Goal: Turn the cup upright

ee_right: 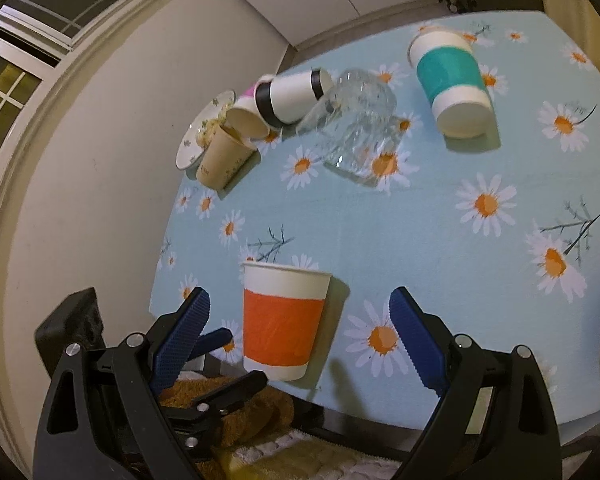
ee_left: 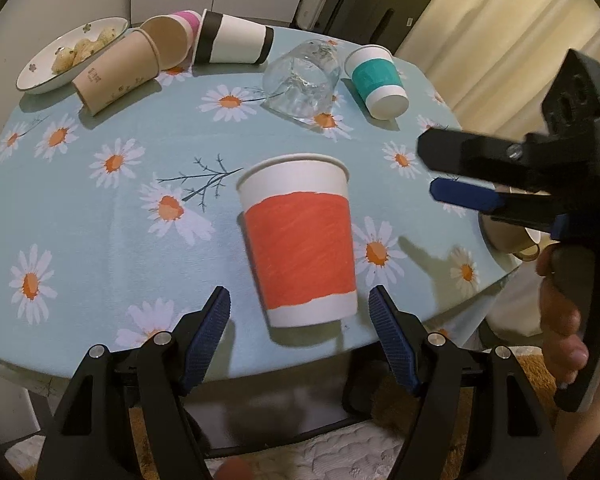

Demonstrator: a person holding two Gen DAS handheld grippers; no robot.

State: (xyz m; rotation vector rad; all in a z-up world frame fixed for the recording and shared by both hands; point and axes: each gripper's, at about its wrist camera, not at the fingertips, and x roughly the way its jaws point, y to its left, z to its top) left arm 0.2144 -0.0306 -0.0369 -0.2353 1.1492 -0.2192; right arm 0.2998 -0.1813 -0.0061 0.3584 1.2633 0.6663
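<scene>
A white paper cup with an orange band (ee_left: 300,240) stands upright near the table's front edge; it also shows in the right wrist view (ee_right: 282,320). My left gripper (ee_left: 298,310) is open, its blue pads on either side of the cup's base, not touching. My right gripper (ee_right: 300,312) is open too, with the cup between its fingers but apart from them. The right gripper shows in the left wrist view (ee_left: 456,174) at the right, above the table edge.
At the back lie a teal-banded cup (ee_left: 378,80), a clear glass (ee_left: 302,80), a black-and-white cup (ee_left: 234,40), a pink cup (ee_left: 188,22) and two brown cups (ee_left: 114,74). A plate with food (ee_left: 66,54) is far left. The daisy tablecloth (ee_left: 140,208) covers the table.
</scene>
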